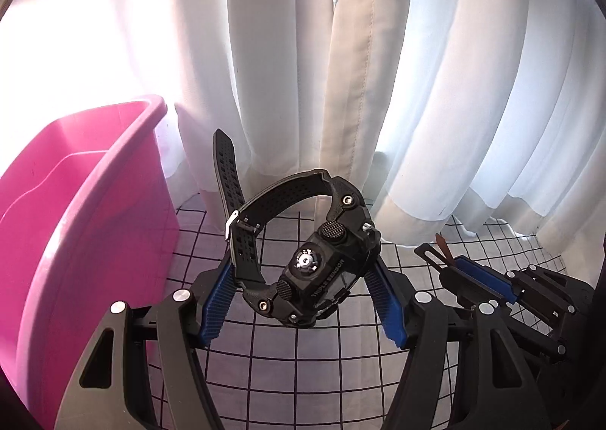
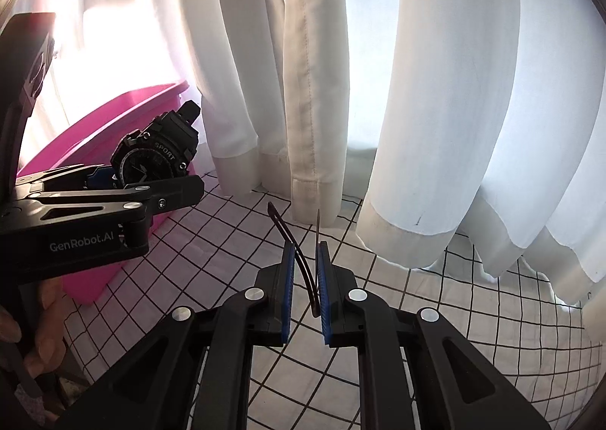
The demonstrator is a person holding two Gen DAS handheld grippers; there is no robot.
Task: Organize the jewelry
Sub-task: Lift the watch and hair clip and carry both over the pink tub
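Note:
A chunky black sport watch point(image 1: 314, 267) hangs in the air above the checkered cloth, its case and strap pinched between the blue pads of my left gripper point(image 1: 299, 271). The right wrist view shows the same watch point(image 2: 155, 157) face-on in that left gripper point(image 2: 147, 180), just in front of the pink bin point(image 2: 94, 134). My right gripper point(image 2: 305, 246) is almost closed on a thin dark strap point(image 2: 291, 237) that curves up out of its pads. From the left wrist camera, the right gripper point(image 1: 460, 265) sits low on the right, the strap's brown tip point(image 1: 441, 242) sticking out.
An open pink plastic bin point(image 1: 87, 222) stands at the left on a white cloth with a black grid point(image 1: 303, 362). White curtains point(image 1: 341, 70) hang close behind, their hems on the cloth. A person's hand point(image 2: 41, 335) grips the left tool's handle.

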